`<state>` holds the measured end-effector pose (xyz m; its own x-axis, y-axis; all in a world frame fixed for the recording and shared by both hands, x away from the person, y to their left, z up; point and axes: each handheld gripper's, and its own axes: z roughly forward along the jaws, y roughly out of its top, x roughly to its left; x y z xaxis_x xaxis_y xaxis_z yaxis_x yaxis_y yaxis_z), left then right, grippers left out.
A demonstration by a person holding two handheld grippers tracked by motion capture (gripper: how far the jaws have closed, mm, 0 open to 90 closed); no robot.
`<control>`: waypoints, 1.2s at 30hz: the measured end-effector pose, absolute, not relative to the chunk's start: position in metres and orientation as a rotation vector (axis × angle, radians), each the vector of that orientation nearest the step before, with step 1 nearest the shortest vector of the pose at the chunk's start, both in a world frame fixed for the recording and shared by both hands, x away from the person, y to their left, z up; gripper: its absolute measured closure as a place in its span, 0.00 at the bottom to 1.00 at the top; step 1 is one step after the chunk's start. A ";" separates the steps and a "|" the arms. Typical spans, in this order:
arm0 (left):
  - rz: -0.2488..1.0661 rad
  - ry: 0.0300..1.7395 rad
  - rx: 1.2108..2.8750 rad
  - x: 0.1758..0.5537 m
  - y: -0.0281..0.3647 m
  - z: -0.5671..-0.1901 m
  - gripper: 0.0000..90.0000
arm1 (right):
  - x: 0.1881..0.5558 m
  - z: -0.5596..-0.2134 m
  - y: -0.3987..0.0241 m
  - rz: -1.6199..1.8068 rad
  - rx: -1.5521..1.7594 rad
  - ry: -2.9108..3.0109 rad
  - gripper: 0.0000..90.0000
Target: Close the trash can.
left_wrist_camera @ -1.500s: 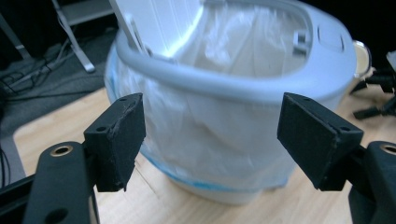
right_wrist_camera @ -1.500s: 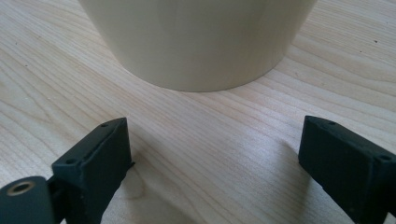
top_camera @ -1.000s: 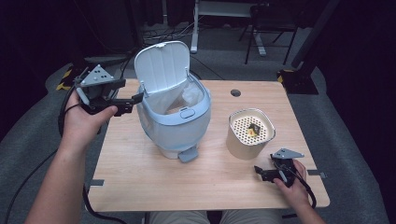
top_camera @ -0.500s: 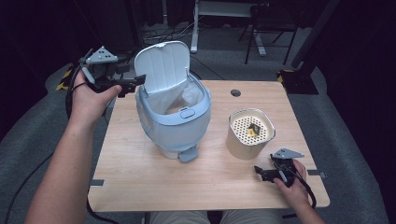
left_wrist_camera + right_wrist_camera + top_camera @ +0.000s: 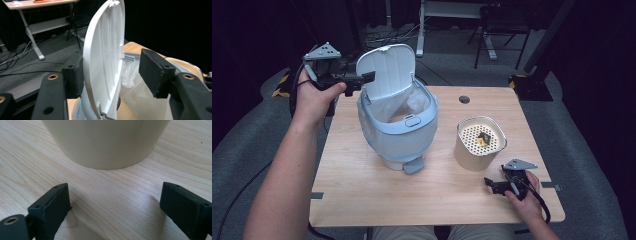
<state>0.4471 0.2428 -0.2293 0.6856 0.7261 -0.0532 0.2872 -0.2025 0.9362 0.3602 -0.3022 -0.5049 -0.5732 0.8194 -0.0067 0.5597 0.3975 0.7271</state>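
A pale blue bin stands on the wooden table, nearer the left edge than the right, a bit toward the far edge. Its white lid is flipped up and stands almost straight. A white bag lines the inside. A small foot pedal sticks out at the bottom, toward the person.

The left gripper is held up in the air by the far left corner of the table, right at the lid. In the left gripper view the lid stands between the two jaws. One pad is right against the back of the lid. The other pad is apart from it, with a gap. The jaws have just been closing in on the lid, but they do not pinch it yet.

The right gripper rests low near the front right corner of the table. Its jaws are wide apart with nothing between them, just bare wood. They point at a cream pot close by, which stands near the right edge. The pot has a top full of little holes, and a small dark thing lies on it.
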 end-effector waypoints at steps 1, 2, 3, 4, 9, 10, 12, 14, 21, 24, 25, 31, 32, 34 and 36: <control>0.480 0.796 1.782 0.445 0.243 -0.229 0.46 | 0.360 -0.505 -0.302 0.985 1.192 2.296 0.10; 0.470 0.784 1.787 0.444 0.243 -0.229 0.47 | 0.360 -0.505 -0.302 0.985 1.192 2.296 0.10; 0.452 0.771 1.797 0.442 0.242 -0.228 0.47 | 0.360 -0.505 -0.302 0.985 1.192 2.296 0.10; 0.438 0.759 1.803 0.440 0.241 -0.228 0.48 | 0.360 -0.505 -0.302 0.985 1.192 2.296 0.10; 0.404 0.688 1.862 0.427 0.235 -0.229 0.47 | 0.360 -0.505 -0.302 0.985 1.192 2.296 0.10; 0.398 0.679 1.875 0.424 0.233 -0.230 0.47 | 0.360 -0.505 -0.302 0.985 1.192 2.296 0.10; 0.391 0.669 1.909 0.422 0.229 -0.234 0.45 | 0.360 -0.505 -0.302 0.985 1.192 2.296 0.10; 0.388 0.656 1.946 0.421 0.224 -0.241 0.44 | 0.360 -0.505 -0.302 0.985 1.191 2.296 0.10; 0.356 0.601 1.946 0.415 0.215 -0.256 0.39 | 0.360 -0.505 -0.302 0.985 1.192 2.296 0.10; 0.353 0.595 1.935 0.413 0.213 -0.257 0.38 | 0.360 -0.505 -0.302 0.985 1.192 2.296 0.10; 0.348 0.590 1.937 0.411 0.212 -0.257 0.38 | 0.360 -0.505 -0.302 0.984 1.192 2.295 0.10; 0.295 0.569 1.964 0.407 0.203 -0.259 0.41 | 0.360 -0.505 -0.302 0.985 1.192 2.296 0.10; 0.280 0.574 1.966 0.408 0.202 -0.260 0.42 | 0.360 -0.505 -0.302 0.985 1.191 2.296 0.10; 0.258 0.576 1.978 0.409 0.200 -0.262 0.44 | 0.360 -0.505 -0.302 0.985 1.191 2.296 0.10; 0.233 0.577 1.992 0.411 0.197 -0.263 0.47 | 0.360 -0.505 -0.302 0.985 1.192 2.296 0.10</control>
<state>0.4107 0.1970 -0.2630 0.8674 0.4910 -0.0811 0.2967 -0.3795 0.8763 0.3604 -0.3022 -0.5049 -0.5732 0.8194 -0.0069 0.5597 0.3977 0.7270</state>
